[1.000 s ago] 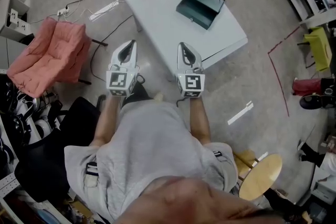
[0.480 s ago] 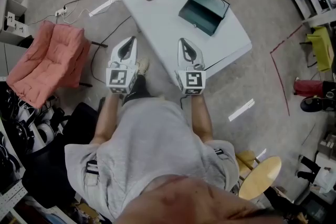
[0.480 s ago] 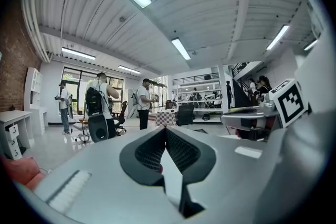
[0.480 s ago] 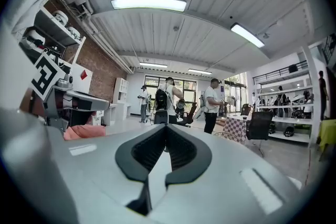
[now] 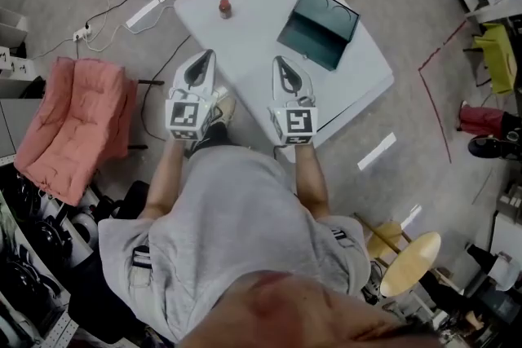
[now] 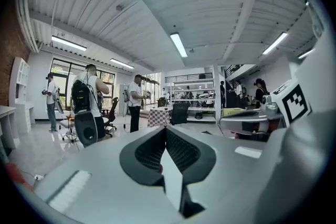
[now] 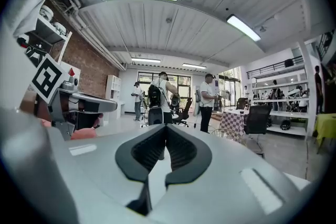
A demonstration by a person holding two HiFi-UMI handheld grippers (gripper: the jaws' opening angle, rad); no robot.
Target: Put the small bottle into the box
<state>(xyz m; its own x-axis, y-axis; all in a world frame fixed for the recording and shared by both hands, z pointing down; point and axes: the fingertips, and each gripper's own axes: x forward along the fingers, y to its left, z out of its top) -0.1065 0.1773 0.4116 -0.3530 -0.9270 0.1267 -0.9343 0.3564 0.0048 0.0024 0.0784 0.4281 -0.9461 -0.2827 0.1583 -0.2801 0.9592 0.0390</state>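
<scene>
Small bottle (image 5: 225, 8): red body with a dark cap, standing upright on the far left part of the white surface (image 5: 261, 28). Nothing touches it, and it is well apart from both grippers.

Box (image 5: 318, 27): dark green, lid open, on the far right part of the same surface. It stands apart from the small bottle, with bare surface between the two.

Left gripper (image 5: 205, 55): held over the near left edge of the surface, tips pointing towards the far side, in line with the small bottle but short of it. In the left gripper view its jaws are closed, the two dark pads meeting at the tip, with nothing between them.

Right gripper (image 5: 277, 59): held beside the left gripper over the near part of the surface, tips pointing the same way, with the box ahead of it and to its right. In the right gripper view its jaws are closed tip to tip and empty.

Both grippers are level with each other, apart, each with its marker cube facing the head view. Both gripper views look out across the room rather than down at the surface: ceiling lights and several standing people (image 7: 157, 94) appear in the distance.

Surroundings: a pink cushioned chair (image 5: 77, 126) stands on the floor to the left of the surface, and a round wooden stool (image 5: 408, 265) stands to the person's right. Cables (image 5: 122, 0) lie on the floor beyond the chair.
</scene>
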